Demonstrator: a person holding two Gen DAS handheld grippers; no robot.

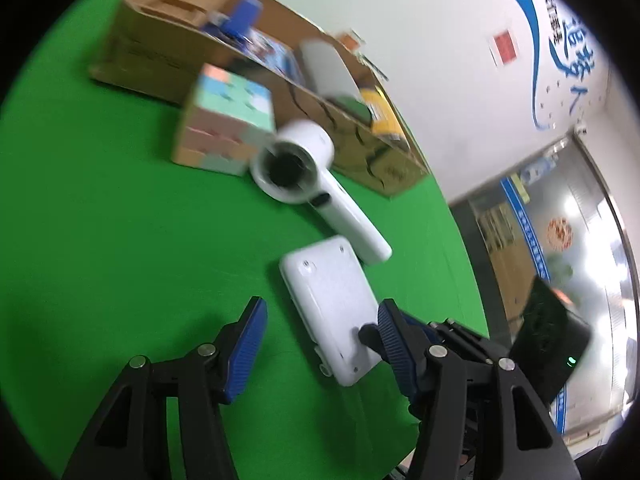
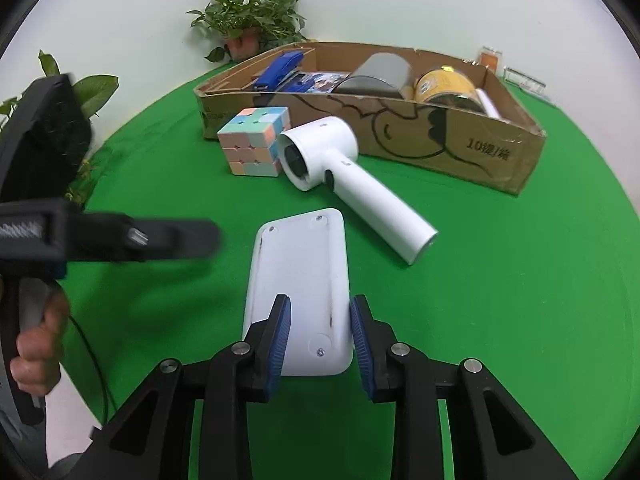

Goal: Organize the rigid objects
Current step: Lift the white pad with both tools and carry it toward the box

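Note:
A flat white device [image 2: 300, 264] lies face down on the green cloth, and it also shows in the left wrist view [image 1: 324, 292]. My right gripper [image 2: 320, 300] hangs over its near end. The left pad overlaps the device's back and the right pad sits at its right edge, so the sides are not clamped. My left gripper [image 1: 322, 302] is open, with the device's end lying low beside its right finger. Beyond lie a white handheld fan [image 2: 344, 176] and a pastel puzzle cube [image 2: 254, 146]. Both stand before the cardboard box [image 2: 460, 148].
The box holds a blue stapler [image 2: 280, 70], a grey cylinder [image 2: 376, 76] and a yellow can [image 2: 444, 86]. Potted plants [image 2: 248, 16] stand behind it. A hand [image 2: 36, 344] grips the left tool at the left. The table's edge [image 1: 460, 240] runs close on the right.

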